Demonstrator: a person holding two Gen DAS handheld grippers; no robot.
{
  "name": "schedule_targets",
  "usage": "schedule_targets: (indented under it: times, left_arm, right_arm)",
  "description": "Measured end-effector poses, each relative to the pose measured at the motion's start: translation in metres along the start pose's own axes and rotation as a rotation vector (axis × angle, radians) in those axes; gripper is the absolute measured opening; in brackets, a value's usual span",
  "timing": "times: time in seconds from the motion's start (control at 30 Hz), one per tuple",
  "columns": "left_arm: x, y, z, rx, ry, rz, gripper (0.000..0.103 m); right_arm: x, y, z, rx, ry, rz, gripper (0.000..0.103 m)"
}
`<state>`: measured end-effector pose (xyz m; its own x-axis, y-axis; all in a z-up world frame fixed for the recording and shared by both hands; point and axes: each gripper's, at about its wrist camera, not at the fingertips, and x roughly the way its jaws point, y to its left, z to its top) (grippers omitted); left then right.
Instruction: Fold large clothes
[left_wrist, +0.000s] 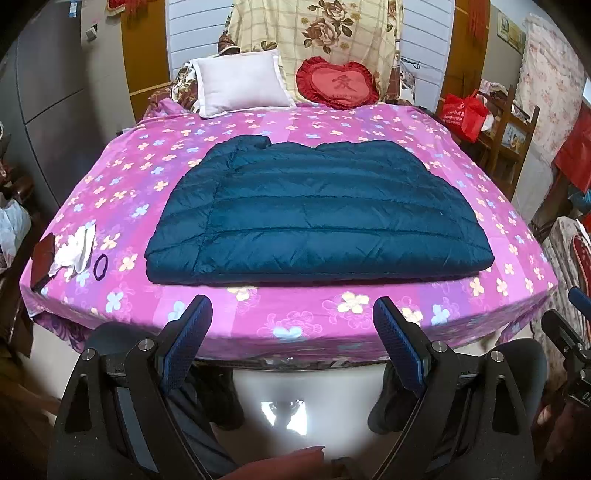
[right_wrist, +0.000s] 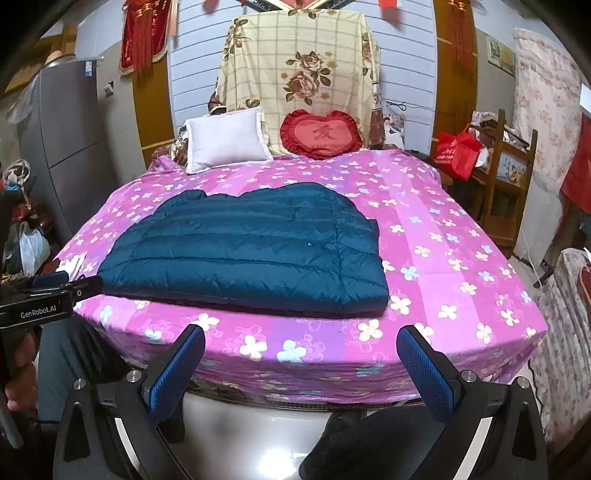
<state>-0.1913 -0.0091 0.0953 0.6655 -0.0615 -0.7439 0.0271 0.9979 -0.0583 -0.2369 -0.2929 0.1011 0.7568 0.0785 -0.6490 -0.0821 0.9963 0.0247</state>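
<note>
Both claws, the left claw (left_wrist: 290, 317) and the right claw (right_wrist: 301, 349), are being held spread and empty short of the bed (left_wrist: 314, 325). Beyond them the folded jacket (left_wrist: 314, 221) is lying flat, long axis running left to right, collar far-left. A hair tie (left_wrist: 100, 266) and white cloth (left_wrist: 74, 249) are lying left; pillows (left_wrist: 242, 83) are propped farthest.

The setting is a home bedroom. A bed (left_wrist: 229, 306) in a pink flowered sheet is lying directly ahead of the jaws. A white pillow (left_wrist: 242, 83) and a red heart-shaped cushion (left_wrist: 338, 83) are leaning at its far end against a rose-print cloth (right_wrist: 299, 66). A grey wardrobe (right_wrist: 70, 125) is standing far left of the jaws, and a wooden rack (right_wrist: 511, 173) with a red bag (right_wrist: 456, 149) far right.
</note>
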Motion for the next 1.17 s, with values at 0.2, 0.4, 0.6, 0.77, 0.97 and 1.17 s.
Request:
schedule_targets:
  times: [0.2, 0.4, 0.6, 0.77, 0.97, 1.17]
  left_arm:
    - [0.002, 0.0, 0.0, -0.002, 0.006, 0.0, 0.089]
    - [0.003, 0.0, 0.0, -0.003, 0.01, 0.002, 0.089]
    - [0.005, 0.001, 0.0, -0.007, 0.018, 0.002, 0.089]
    - [0.009, 0.002, -0.001, -0.009, 0.028, -0.002, 0.089]
    - [0.01, 0.0, -0.003, -0.013, 0.033, -0.012, 0.089]
    - [0.009, -0.001, -0.004, -0.007, 0.02, -0.014, 0.089]
  right_arm:
    - [0.0, -0.001, 0.0, -0.001, 0.003, -0.002, 0.103]
    - [0.001, 0.0, 0.0, -0.004, 0.006, 0.001, 0.103]
    - [0.002, 0.001, -0.001, -0.007, 0.005, 0.002, 0.103]
    - [0.004, 0.001, -0.001, -0.005, 0.011, 0.005, 0.103]
    - [0.006, 0.002, -0.002, -0.003, 0.008, 0.007, 0.103]
    - [0.005, 0.002, -0.001, -0.005, 0.011, 0.004, 0.103]
